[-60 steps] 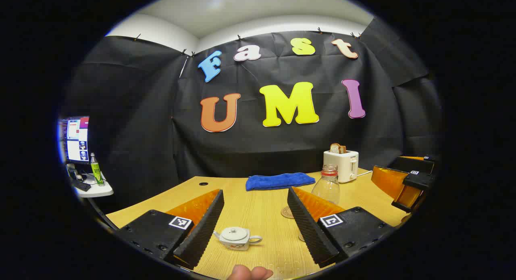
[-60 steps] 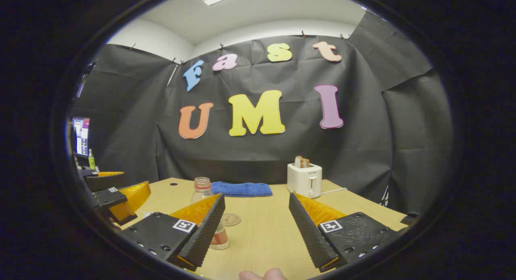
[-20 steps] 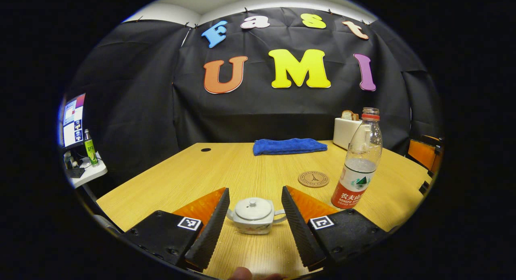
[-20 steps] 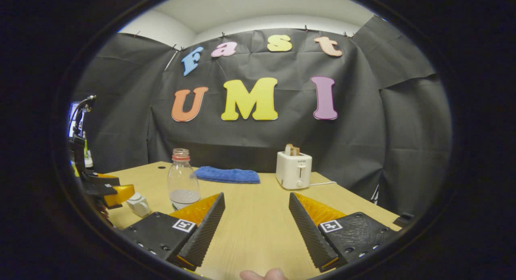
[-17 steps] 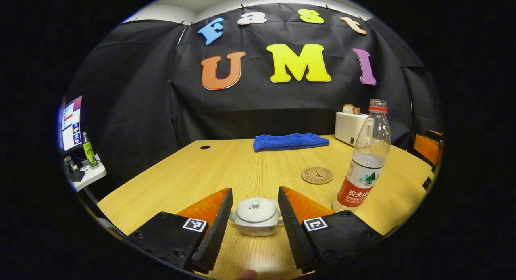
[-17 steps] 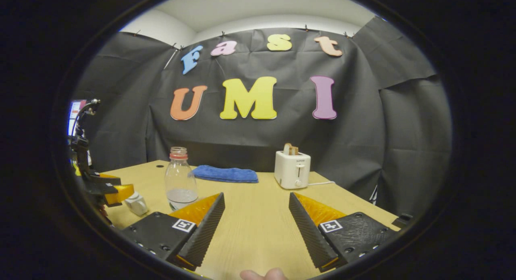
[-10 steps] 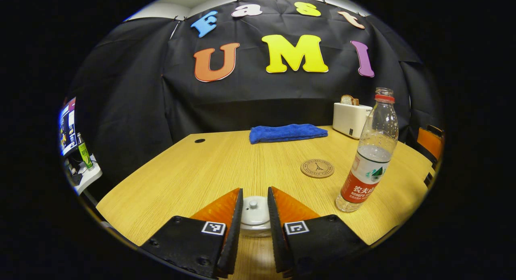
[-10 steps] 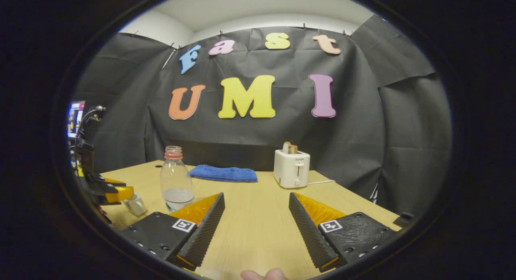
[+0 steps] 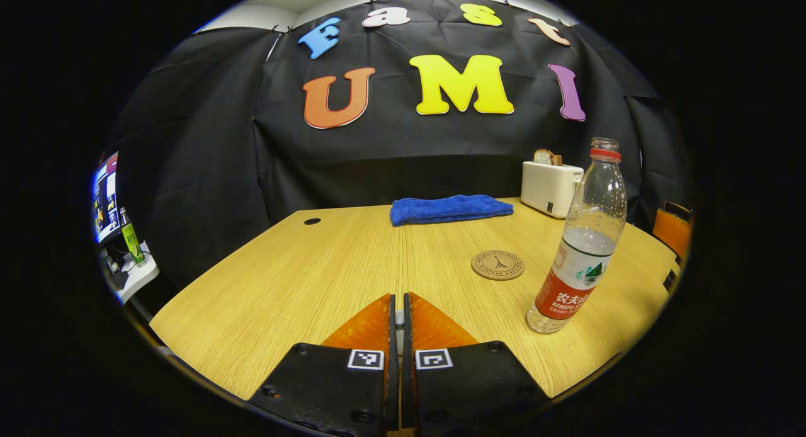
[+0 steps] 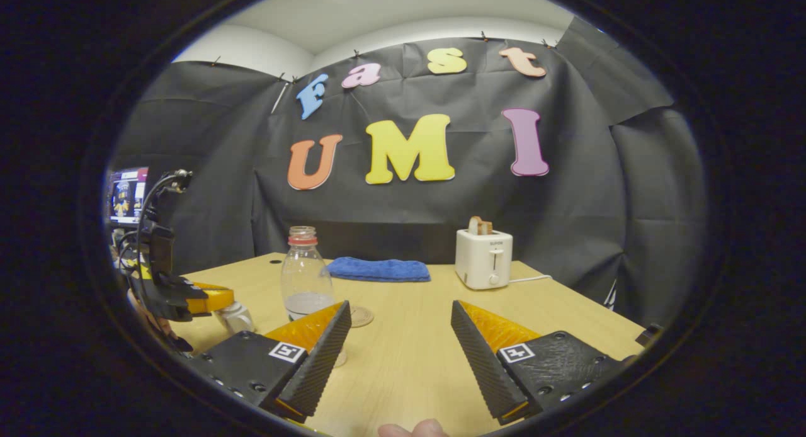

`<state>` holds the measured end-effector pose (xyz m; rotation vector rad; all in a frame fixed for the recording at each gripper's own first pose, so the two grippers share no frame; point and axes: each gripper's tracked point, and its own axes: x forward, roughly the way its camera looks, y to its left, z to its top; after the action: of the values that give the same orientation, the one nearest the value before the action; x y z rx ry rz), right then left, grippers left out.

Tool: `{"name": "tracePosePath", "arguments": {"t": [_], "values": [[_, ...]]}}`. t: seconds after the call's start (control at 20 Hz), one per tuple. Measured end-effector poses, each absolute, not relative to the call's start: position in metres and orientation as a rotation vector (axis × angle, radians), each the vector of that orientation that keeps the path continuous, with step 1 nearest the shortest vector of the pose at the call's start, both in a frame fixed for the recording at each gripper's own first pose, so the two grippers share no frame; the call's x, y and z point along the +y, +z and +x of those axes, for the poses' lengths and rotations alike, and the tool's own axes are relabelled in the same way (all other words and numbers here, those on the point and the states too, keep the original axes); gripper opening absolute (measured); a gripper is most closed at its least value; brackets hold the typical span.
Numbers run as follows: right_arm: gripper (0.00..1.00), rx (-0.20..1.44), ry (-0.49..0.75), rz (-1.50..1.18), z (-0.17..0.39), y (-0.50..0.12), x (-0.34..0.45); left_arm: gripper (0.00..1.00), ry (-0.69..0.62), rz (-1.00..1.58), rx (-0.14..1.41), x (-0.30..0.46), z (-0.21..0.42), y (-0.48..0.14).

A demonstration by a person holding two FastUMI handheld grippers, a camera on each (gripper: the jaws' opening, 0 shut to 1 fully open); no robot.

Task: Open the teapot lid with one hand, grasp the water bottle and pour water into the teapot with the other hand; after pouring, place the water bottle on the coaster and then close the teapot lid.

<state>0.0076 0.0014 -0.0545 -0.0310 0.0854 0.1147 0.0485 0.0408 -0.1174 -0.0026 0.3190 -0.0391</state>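
Teapot lid [image 9: 395, 318] is showing as a pale sliver in the narrow slit between the left gripper [image 9: 396, 312] fingers, which are standing nearly together and appear to be pinching its knob; whether both pads are truly pressing cannot be told for certain. Teapot [image 10: 234, 316] is sitting on the table [image 9: 302, 279] near its front left edge, with the left gripper seen over it in the right gripper view. Water bottle [image 9: 582, 238], uncapped and partly filled, is standing upright to the right of the teapot, near the coaster [image 9: 497, 264], which is lying bare a little further back. Right gripper [image 10: 398, 336] is hovering above the table with its jaws spread wide and holding nothing, the bottle standing off to its left. Blue towel [image 9: 450, 208] and toaster [image 10: 483, 258] are lying and standing at the far edge. Risks: the small round knob is offering little purchase, so the lid may be slipping and dropping during the lift; a skewed pull may be dragging or tipping the light teapot; the open bottle may be toppling if nudged by the right gripper on approach.
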Motion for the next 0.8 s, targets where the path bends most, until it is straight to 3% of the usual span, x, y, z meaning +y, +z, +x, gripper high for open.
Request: {"name": "tracePosePath", "arguments": {"t": [0.35,0.8], "values": [[0.95,0.126,0.264,-0.019,0.000,-0.071,0.049,0.03,-0.076,-0.034,0.230,0.039,0.033,-0.082],[0.96,0.202,0.305,0.006,0.047,-0.093,0.085,0.03,-0.011,-0.074,0.167,0.068,0.004,-0.054]]}}
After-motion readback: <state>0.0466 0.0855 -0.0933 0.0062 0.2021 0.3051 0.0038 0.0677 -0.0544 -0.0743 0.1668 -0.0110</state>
